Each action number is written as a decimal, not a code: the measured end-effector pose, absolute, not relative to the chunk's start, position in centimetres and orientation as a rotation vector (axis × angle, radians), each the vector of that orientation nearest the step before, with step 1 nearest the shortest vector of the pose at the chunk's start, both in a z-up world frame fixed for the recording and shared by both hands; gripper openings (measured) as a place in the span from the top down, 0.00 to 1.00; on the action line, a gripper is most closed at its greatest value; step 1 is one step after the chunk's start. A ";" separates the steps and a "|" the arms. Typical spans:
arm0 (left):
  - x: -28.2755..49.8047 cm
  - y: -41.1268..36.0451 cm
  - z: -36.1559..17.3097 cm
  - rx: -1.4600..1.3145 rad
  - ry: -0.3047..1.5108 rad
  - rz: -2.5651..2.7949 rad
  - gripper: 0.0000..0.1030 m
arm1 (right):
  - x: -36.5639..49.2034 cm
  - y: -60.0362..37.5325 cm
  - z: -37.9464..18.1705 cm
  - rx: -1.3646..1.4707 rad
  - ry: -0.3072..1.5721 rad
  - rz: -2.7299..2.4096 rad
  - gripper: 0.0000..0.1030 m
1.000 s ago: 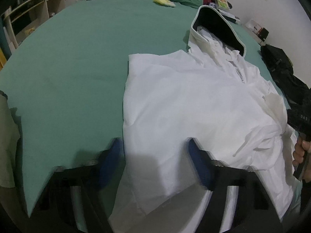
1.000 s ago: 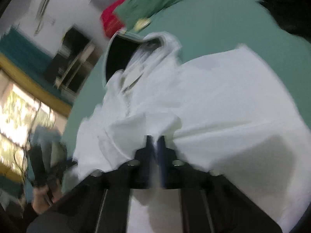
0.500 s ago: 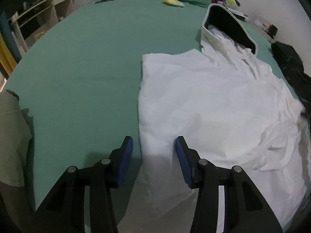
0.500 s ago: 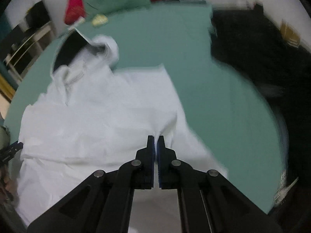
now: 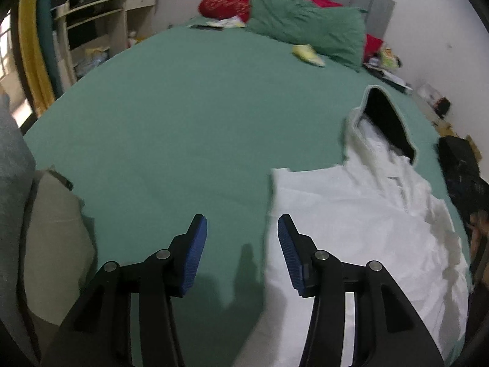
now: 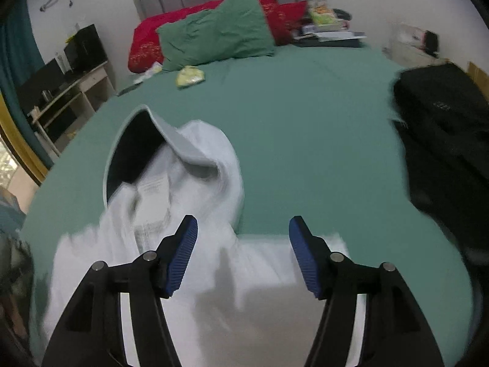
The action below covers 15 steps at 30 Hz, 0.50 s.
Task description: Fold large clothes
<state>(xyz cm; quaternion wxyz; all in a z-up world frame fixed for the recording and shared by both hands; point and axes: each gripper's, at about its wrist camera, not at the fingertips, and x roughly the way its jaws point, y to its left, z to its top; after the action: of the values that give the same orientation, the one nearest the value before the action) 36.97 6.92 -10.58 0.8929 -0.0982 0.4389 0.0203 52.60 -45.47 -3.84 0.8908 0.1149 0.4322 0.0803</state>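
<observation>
Both grippers have lifted off one white hoodie (image 6: 195, 275), which lies on the green bed (image 5: 189, 128). Right gripper (image 6: 243, 252) has just sprung open, fingers spread and empty; left gripper (image 5: 242, 252) is spread and empty too, hoodie at its three o'clock. Two pillows, one green (image 6: 214, 36) and one red (image 6: 143, 46), sit at twelve o'clock.

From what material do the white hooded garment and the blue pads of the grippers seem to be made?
White hooded garment: seems a soft matte woven or knit fabric, perhaps cotton; it creases and lies limp on the bed, and the hood's inside looks dark. Blue pads: probably rubber or soft plastic, matte, with fine ribs across the face.
</observation>
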 end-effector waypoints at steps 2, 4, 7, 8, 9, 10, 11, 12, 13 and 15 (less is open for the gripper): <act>37.4 8.0 -10.9 -0.229 0.921 0.064 0.50 | 56.1 -44.8 -4.0 0.275 0.897 0.172 0.39; 37.6 8.6 -11.5 -0.254 0.926 0.084 0.50 | 59.5 -44.8 -4.9 0.382 0.916 0.177 0.39; 38.0 9.0 -12.5 -0.259 0.963 0.083 0.50 | 63.8 -44.9 -7.9 0.573 1.006 0.153 0.39; 38.1 8.9 -12.8 -0.255 0.973 0.082 0.50 | 65.3 -44.5 -9.2 0.596 1.061 0.157 0.39; 38.2 9.1 -13.0 -0.253 0.980 0.081 0.50 | 66.1 -43.9 -10.2 0.588 1.111 0.172 0.39; 38.3 9.1 -13.1 -0.252 0.982 0.080 0.50 | 66.8 -43.1 -11.2 0.558 1.160 0.174 0.39; 38.4 9.3 -13.3 -0.251 0.982 0.082 0.50 | 67.0 -42.3 -11.7 0.525 1.183 0.175 0.35; 38.4 9.4 -13.3 -0.253 0.982 0.085 0.50 | 66.9 -41.8 -11.4 0.491 1.159 0.182 0.29; 38.4 9.5 -13.4 -0.258 0.983 0.085 0.50 | 66.9 -41.1 -11.3 0.471 1.164 0.223 0.28; 38.3 9.3 -13.4 -0.256 0.985 0.078 0.50 | 66.5 -39.9 -11.2 0.436 1.171 0.317 0.27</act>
<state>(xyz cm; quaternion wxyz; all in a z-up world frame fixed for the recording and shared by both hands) 38.30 9.32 -13.36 0.8724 -0.1227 0.4716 0.0372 66.47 -39.91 -11.24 0.7994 0.2031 0.5457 0.1479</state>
